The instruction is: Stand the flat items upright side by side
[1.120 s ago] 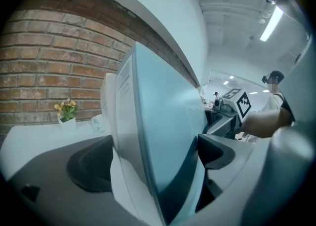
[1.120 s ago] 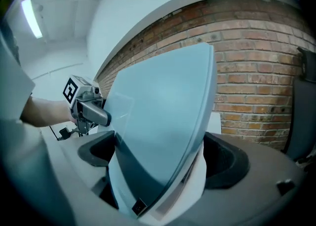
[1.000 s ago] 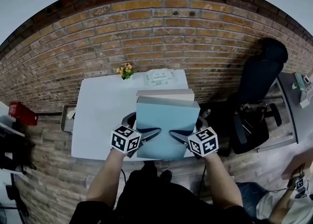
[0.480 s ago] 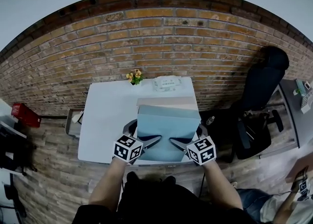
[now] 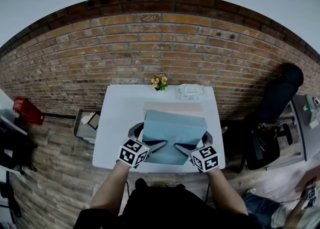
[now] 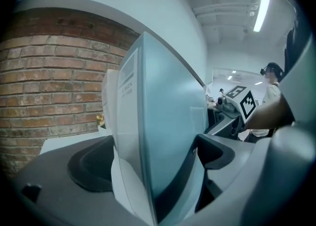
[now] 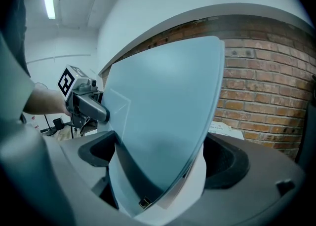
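Note:
I hold a flat light-blue book [image 5: 174, 135] over the front half of the white table [image 5: 120, 123], its broad cover tilted towards me. My left gripper [image 5: 150, 145] is shut on its near left corner and my right gripper [image 5: 187, 148] on its near right corner. In the left gripper view the book [image 6: 168, 121] stands edge-on between the jaws of the left gripper [image 6: 148, 180], white pages showing. In the right gripper view its cover [image 7: 163, 121] fills the gap of the right gripper [image 7: 158, 180]. A tan flat item [image 5: 172, 107] shows just behind the book; whether it lies flat is hidden.
A small flower pot [image 5: 159, 82] and a white wipes pack [image 5: 190, 92] sit at the table's back edge against the brick wall. An open box [image 5: 87, 122] stands on the floor at the left, a black office chair [image 5: 272, 123] at the right, a red crate [image 5: 27, 110] far left.
Both grippers keep their hold on the blue book. The table now looks smaller and further right in the head view, and the book covers less of it.

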`<state>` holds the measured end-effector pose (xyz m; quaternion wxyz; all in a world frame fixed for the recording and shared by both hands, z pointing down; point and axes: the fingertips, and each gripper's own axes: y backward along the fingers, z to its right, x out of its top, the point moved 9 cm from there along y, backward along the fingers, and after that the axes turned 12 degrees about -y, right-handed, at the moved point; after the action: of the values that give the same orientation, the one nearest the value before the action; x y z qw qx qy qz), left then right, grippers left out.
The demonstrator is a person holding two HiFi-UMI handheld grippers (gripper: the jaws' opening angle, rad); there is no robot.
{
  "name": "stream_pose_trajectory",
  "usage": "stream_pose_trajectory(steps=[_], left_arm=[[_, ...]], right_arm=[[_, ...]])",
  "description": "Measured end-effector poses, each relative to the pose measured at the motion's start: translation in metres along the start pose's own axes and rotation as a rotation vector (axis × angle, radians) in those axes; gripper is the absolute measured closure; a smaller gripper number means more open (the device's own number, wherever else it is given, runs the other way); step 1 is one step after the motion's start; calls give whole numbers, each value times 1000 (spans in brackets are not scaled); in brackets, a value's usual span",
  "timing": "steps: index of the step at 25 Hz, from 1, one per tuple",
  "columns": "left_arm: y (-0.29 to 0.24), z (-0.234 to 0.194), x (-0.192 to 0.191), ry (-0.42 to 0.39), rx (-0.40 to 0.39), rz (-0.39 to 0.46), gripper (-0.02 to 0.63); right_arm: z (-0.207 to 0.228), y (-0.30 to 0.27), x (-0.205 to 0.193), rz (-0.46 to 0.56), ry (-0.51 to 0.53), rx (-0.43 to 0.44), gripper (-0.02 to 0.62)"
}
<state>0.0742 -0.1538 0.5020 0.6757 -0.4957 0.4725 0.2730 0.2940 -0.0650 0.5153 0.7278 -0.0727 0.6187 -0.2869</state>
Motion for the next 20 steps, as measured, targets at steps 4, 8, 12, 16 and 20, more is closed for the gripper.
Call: stream_pose_trajectory(steps=[4, 8, 12, 16, 20], left_arm=[[12, -16, -7, -2, 4, 13, 49], [20, -27, -12, -7, 16, 33, 49], [22, -34, -15, -14, 41, 49, 49], [19, -42, -16, -18, 65, 60, 49], [17, -43, -16, -60, 105, 47, 54]], right_arm=[[-16, -14, 5, -1, 4, -12, 23], [-26, -24, 10, 1, 21, -20, 23], [-31, -32, 14, 10, 42, -29, 28], [-29, -41, 20, 9, 66, -41, 32], [-33, -47, 24, 22, 141, -70, 49]])
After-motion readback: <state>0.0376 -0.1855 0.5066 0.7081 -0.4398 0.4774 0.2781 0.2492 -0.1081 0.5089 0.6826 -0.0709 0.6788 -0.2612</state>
